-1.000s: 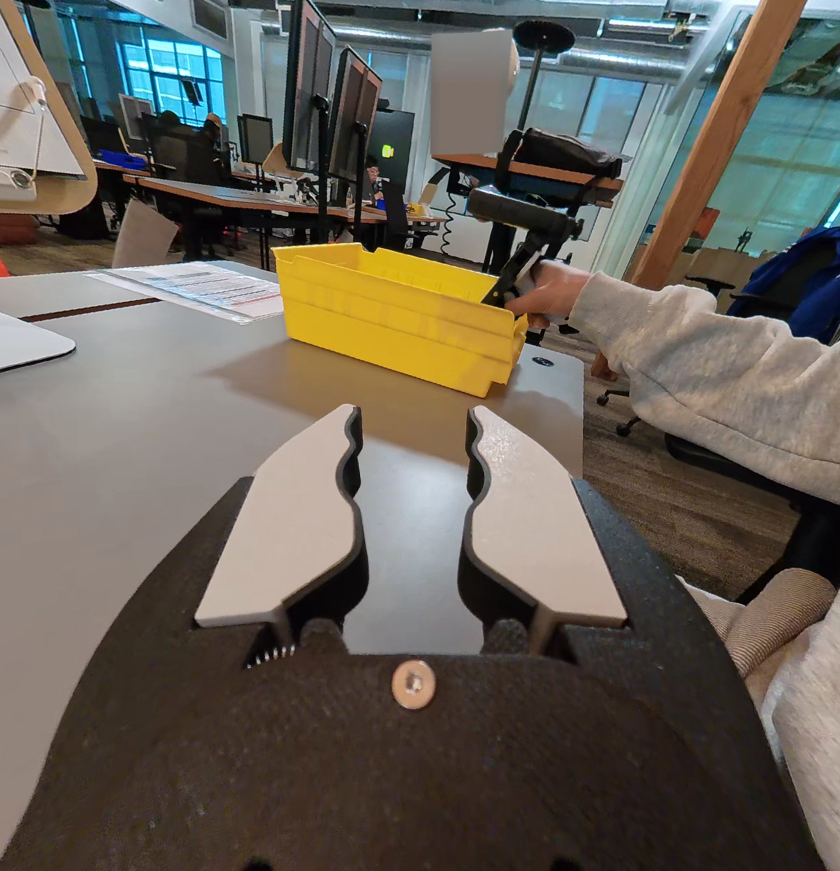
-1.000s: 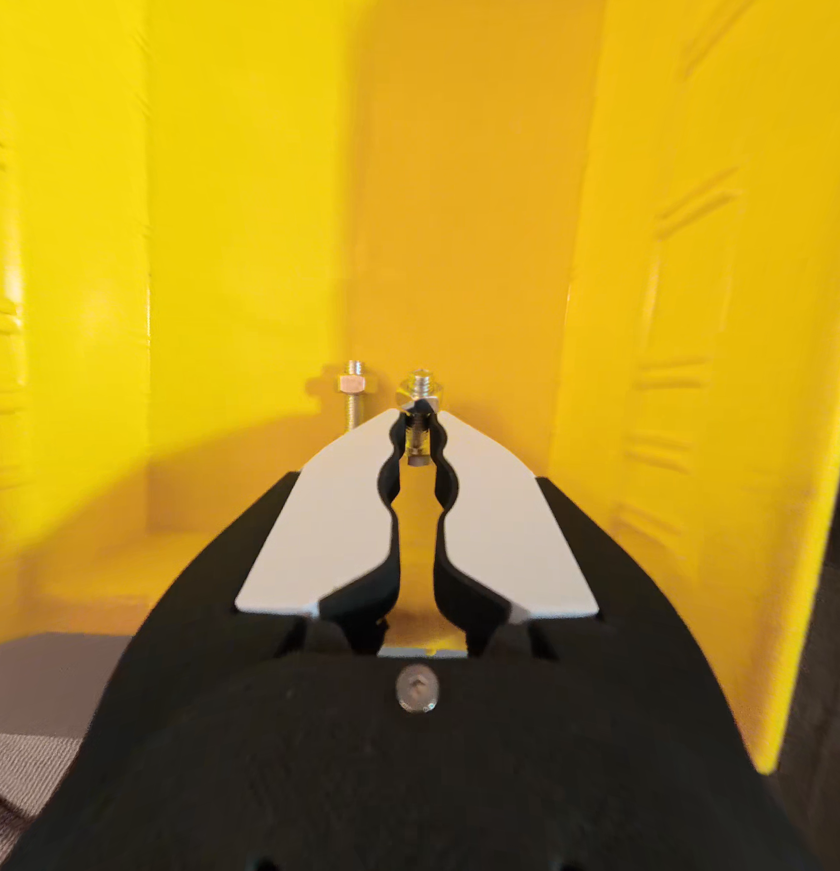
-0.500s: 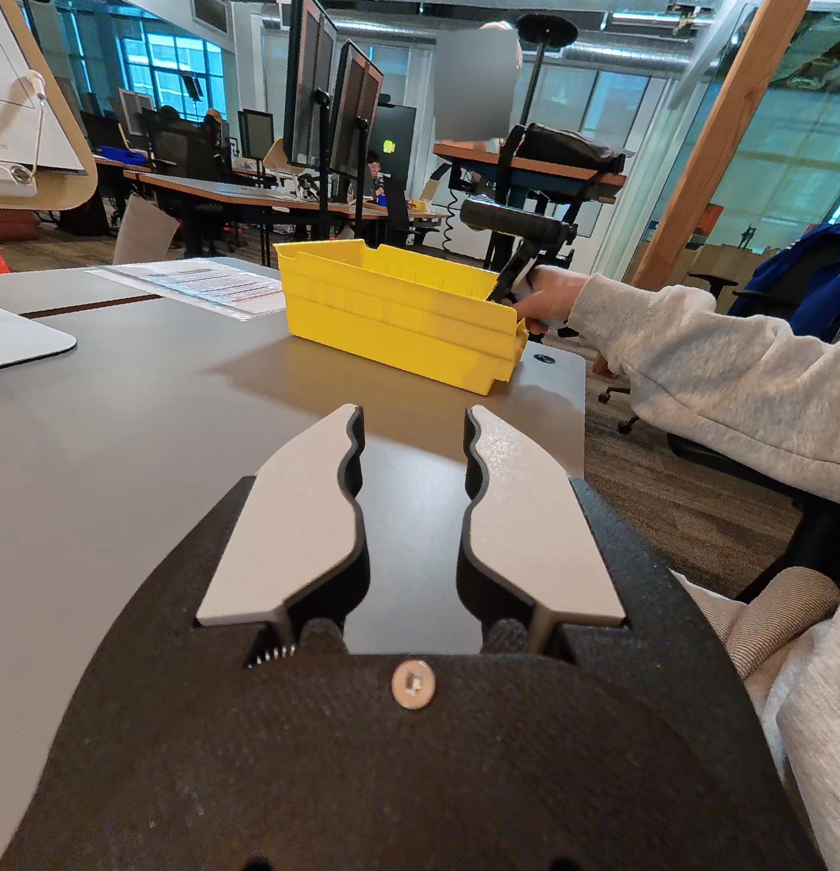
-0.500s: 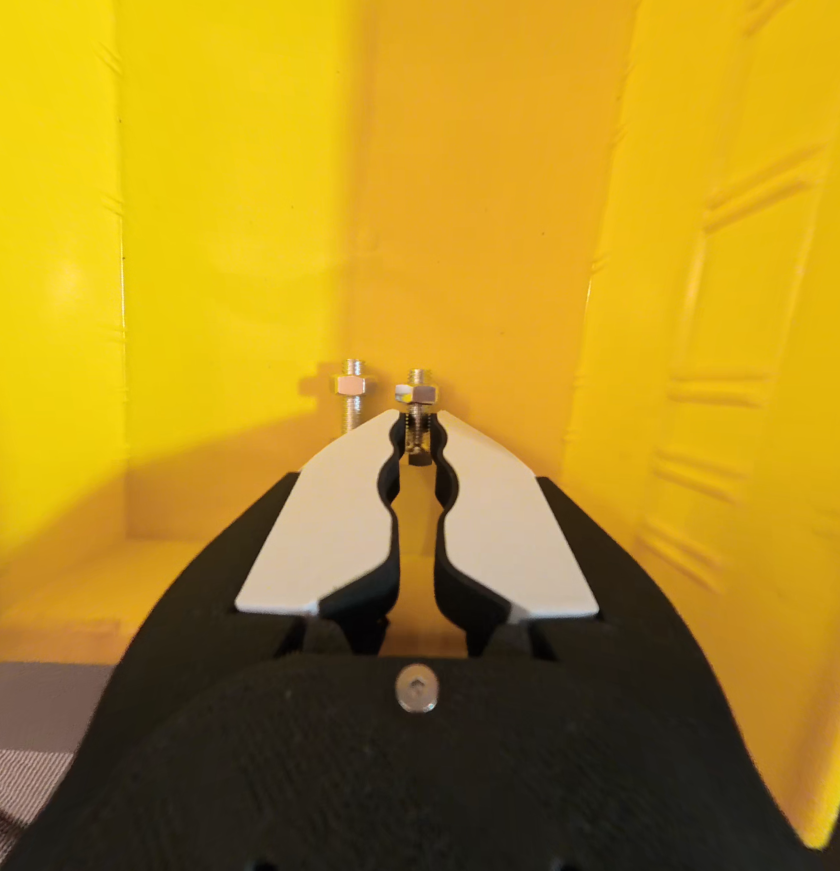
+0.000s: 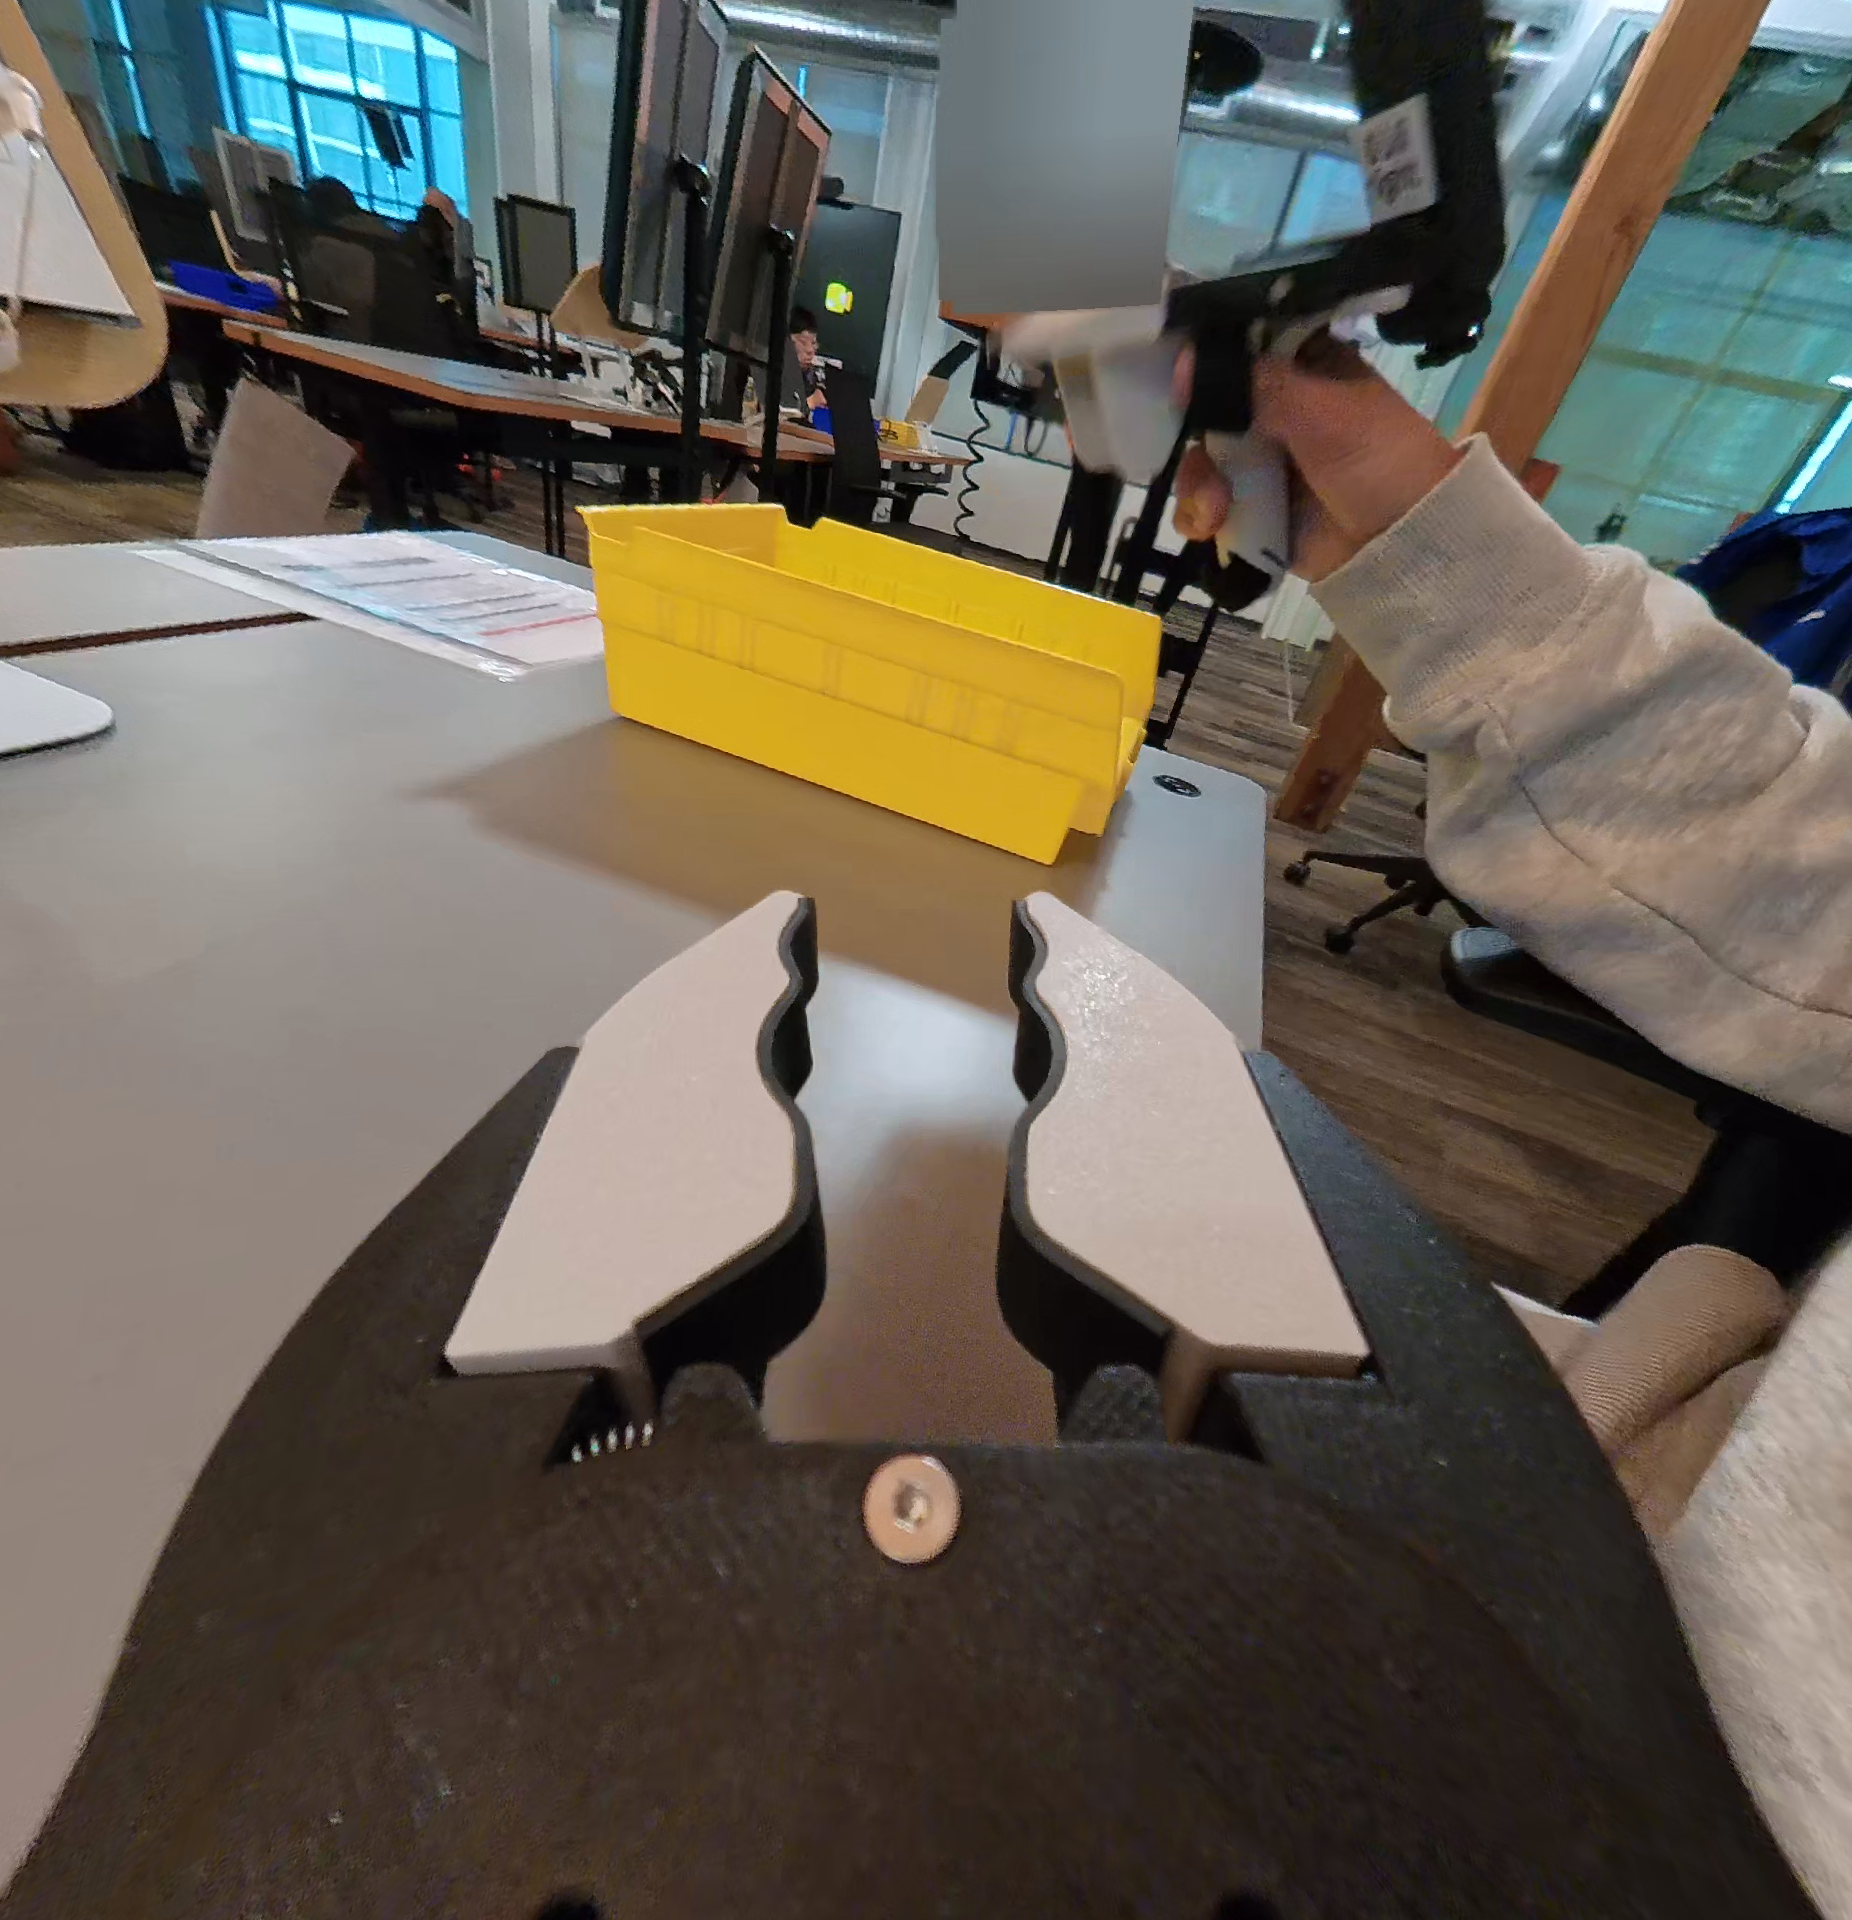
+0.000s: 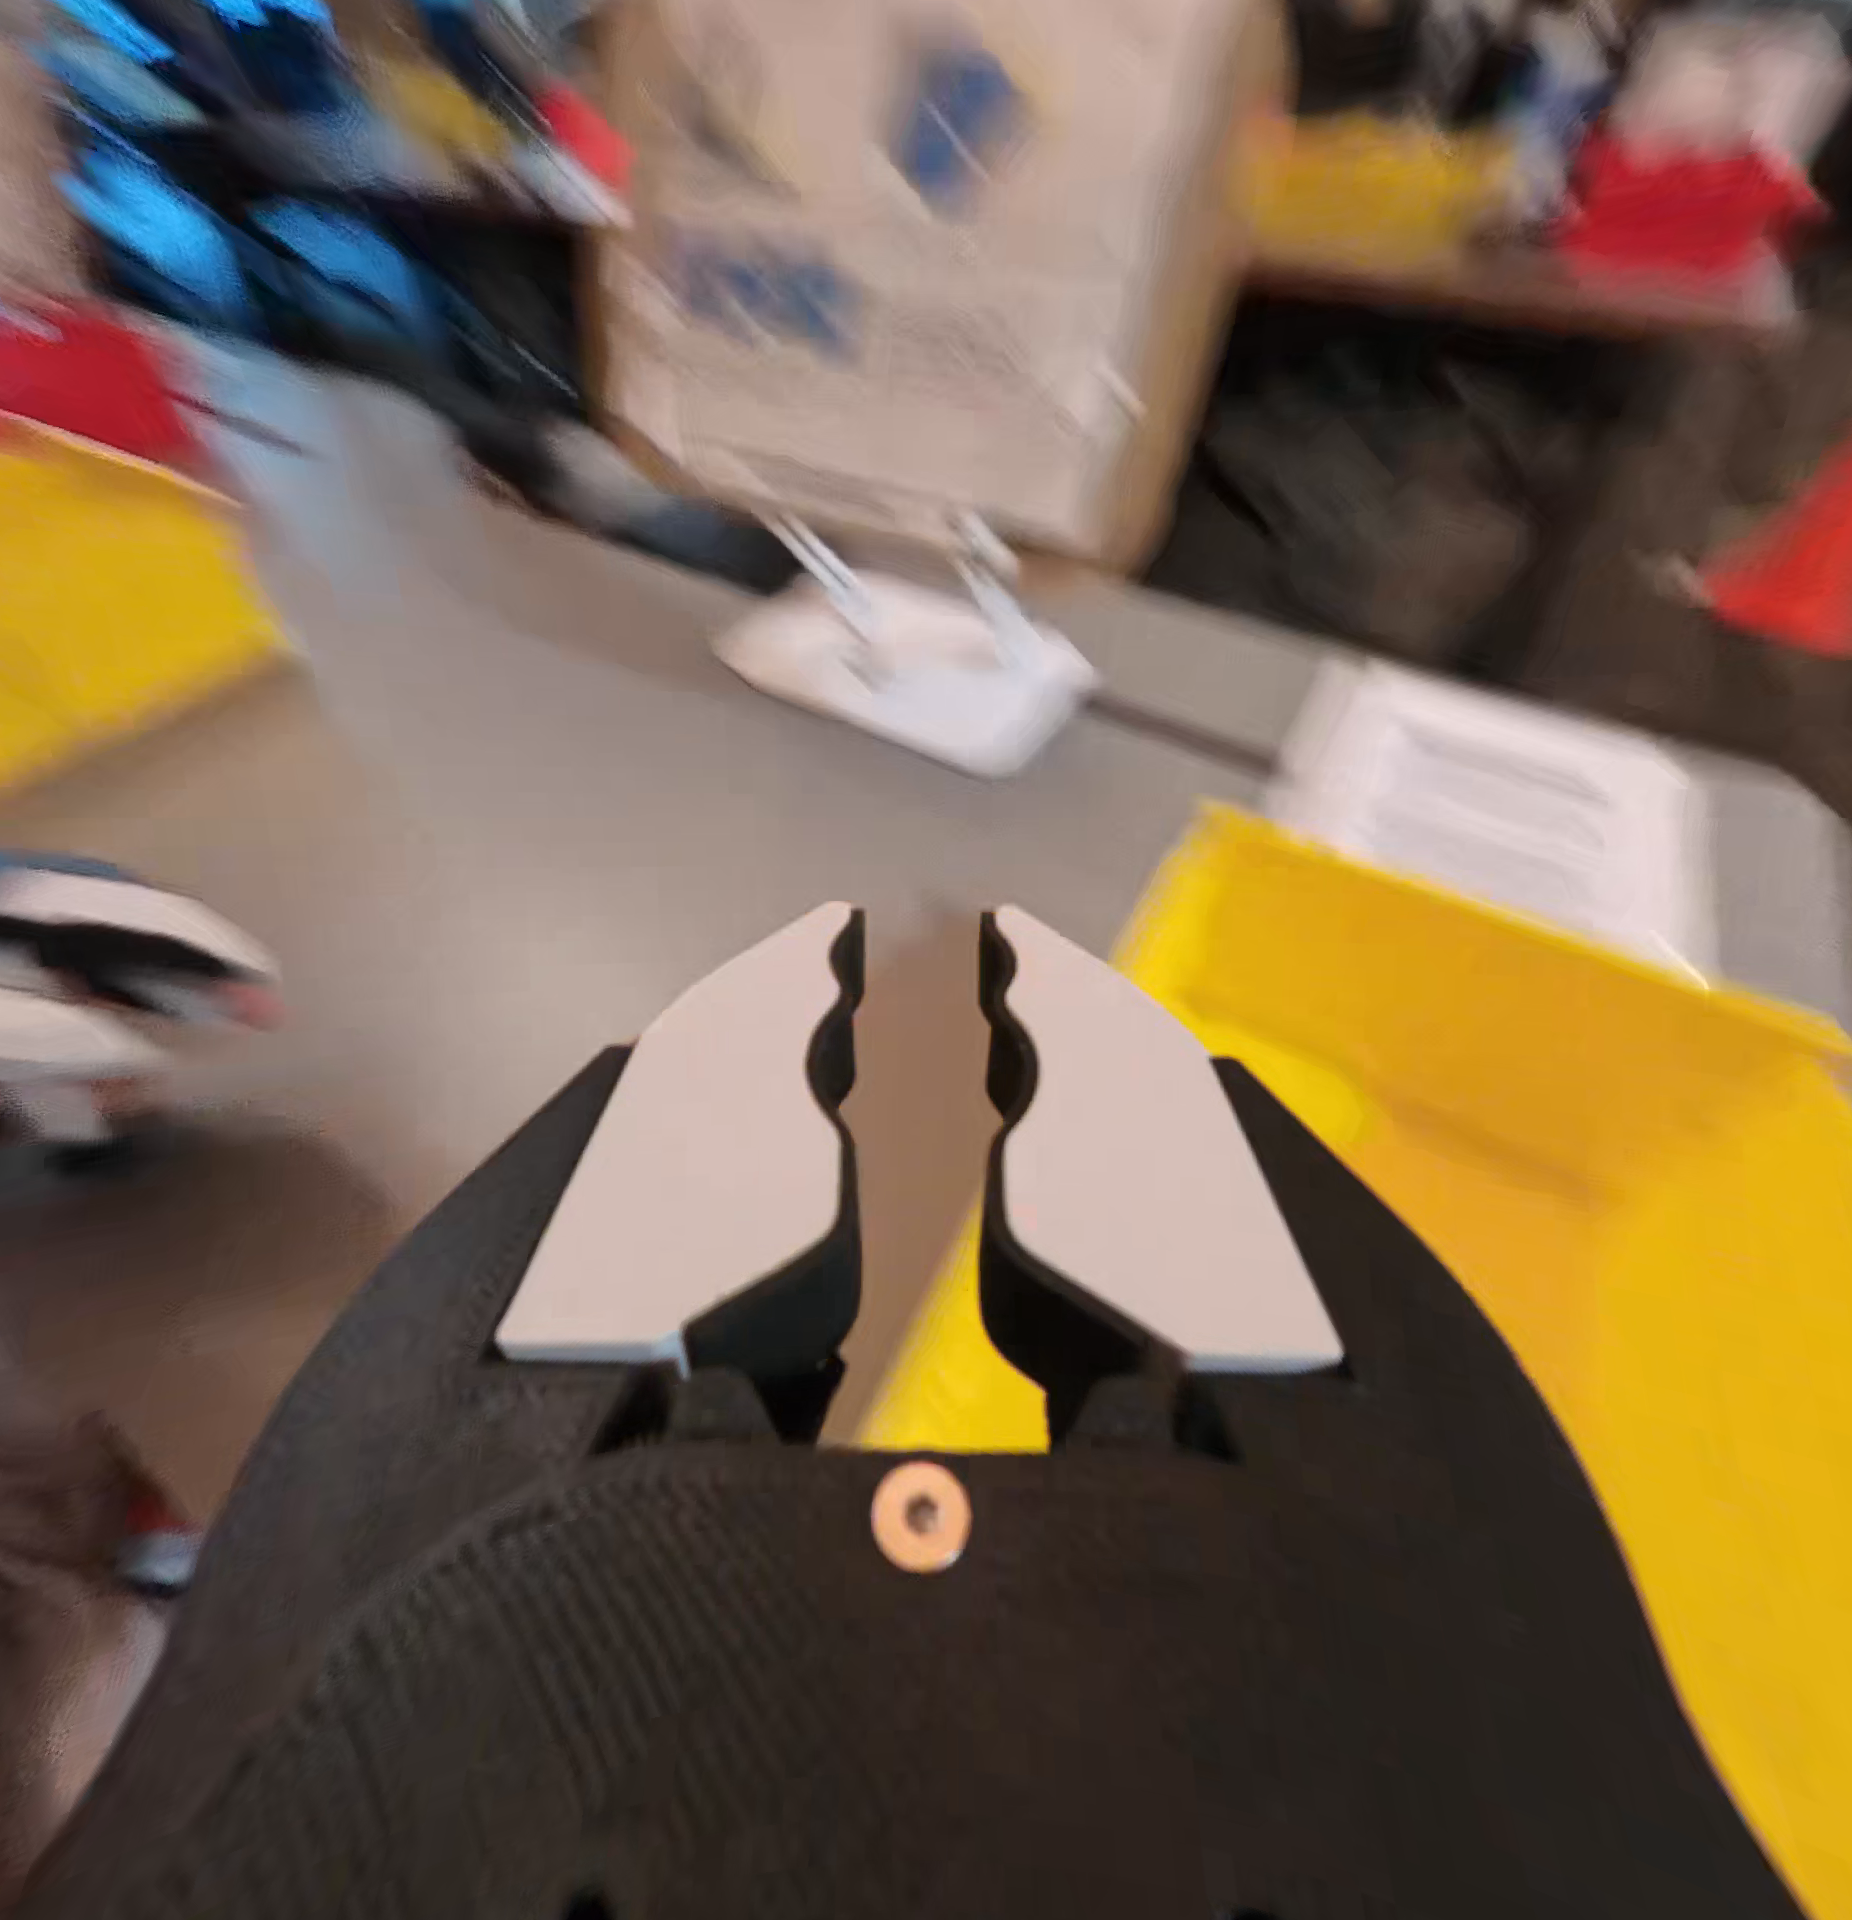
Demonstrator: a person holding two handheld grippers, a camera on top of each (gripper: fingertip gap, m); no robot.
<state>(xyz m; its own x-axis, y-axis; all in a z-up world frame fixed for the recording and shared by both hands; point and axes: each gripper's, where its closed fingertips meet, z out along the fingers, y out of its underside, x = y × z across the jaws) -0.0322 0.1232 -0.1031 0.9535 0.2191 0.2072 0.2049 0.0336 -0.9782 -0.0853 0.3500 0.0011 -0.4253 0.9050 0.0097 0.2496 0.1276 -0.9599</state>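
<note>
Hovering low over the grey table (image 5: 278,935), the left gripper (image 5: 909,914) has its two pale fingers (image 5: 673,1122) spread apart with bare tabletop showing in the gap; nothing held. Yellow bin (image 5: 860,675) sits farther along the table, near the far right corner, well apart from this gripper. Laminated sheet (image 5: 402,597) lies just beyond the bin's left end. Right hand (image 5: 1327,457), in a light grey sleeve, holds the other gripper's handle raised above and to the right of the bin, clear of it.

Right wrist view, heavily blurred. Right gripper (image 6: 922,920) is in the air above the table (image 6: 548,831), fingers (image 6: 714,1143) parted by a narrow gap, empty. Yellow bin (image 6: 1473,1091) lies below and to the right, partly hidden by the gripper body. White stand base (image 6: 922,675) sits ahead on the table; cardboard box (image 6: 901,260) behind it. Papers (image 6: 1504,810) beyond the bin.
</note>
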